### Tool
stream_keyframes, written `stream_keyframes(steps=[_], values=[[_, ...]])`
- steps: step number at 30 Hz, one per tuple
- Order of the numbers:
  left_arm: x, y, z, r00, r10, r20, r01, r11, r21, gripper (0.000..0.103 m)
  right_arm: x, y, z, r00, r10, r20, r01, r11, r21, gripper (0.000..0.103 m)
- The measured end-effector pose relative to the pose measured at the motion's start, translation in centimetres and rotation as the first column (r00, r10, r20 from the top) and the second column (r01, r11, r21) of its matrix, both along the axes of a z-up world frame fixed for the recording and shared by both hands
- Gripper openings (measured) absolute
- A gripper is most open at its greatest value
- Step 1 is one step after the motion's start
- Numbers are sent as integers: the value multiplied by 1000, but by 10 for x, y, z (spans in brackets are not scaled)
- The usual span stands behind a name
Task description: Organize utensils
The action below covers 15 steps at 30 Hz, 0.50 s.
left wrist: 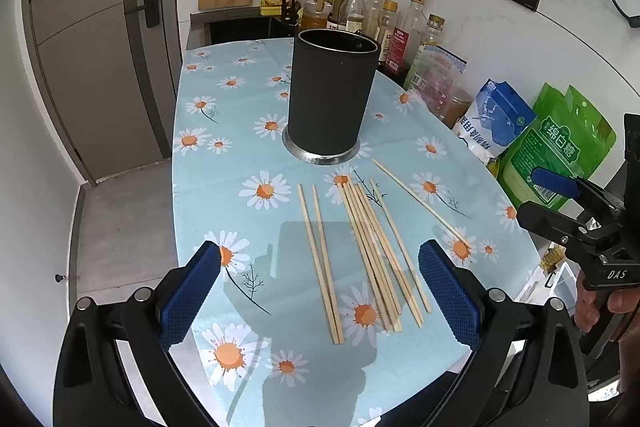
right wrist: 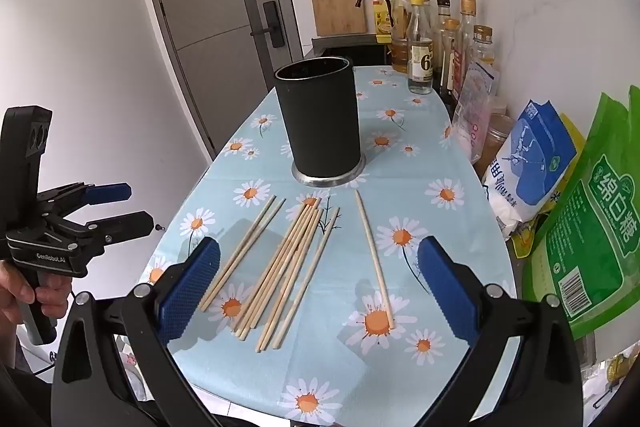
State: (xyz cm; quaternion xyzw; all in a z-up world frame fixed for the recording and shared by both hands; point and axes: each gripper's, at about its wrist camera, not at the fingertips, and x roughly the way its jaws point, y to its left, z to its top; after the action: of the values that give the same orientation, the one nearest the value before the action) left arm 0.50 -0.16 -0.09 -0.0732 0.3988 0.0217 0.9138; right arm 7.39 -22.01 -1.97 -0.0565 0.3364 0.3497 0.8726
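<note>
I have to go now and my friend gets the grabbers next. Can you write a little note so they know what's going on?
Left gripper: open, empty, above the chopsticks.
Right gripper: open, empty, above them too.
Chopsticks: all flat on the daisy tablecloth; a pair on the left, a bunch in the middle, one lone chopstick on the right.
Black holder: upright behind them; its inside is not visible.
Done: nothing picked up yet.
Left: put every chopstick in the holder.

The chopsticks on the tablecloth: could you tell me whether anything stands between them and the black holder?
Nothing visible does. The chopsticks lie loose just in front of the black holder, with only bare tablecloth between, and its top is open.
</note>
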Motion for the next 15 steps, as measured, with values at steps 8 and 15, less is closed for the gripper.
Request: stream_keyframes(steps=[8, 15], values=[[-2, 1, 0, 1000, -4, -4, 4, 1000, -5, 97, 1, -1, 0, 1000, -3, -2, 3, 1000, 4, 98], [-3, -2, -3, 1000, -18, -25, 18, 1000, -7, 97, -2, 0, 7, 1000, -4, -4, 4, 1000, 4, 98]])
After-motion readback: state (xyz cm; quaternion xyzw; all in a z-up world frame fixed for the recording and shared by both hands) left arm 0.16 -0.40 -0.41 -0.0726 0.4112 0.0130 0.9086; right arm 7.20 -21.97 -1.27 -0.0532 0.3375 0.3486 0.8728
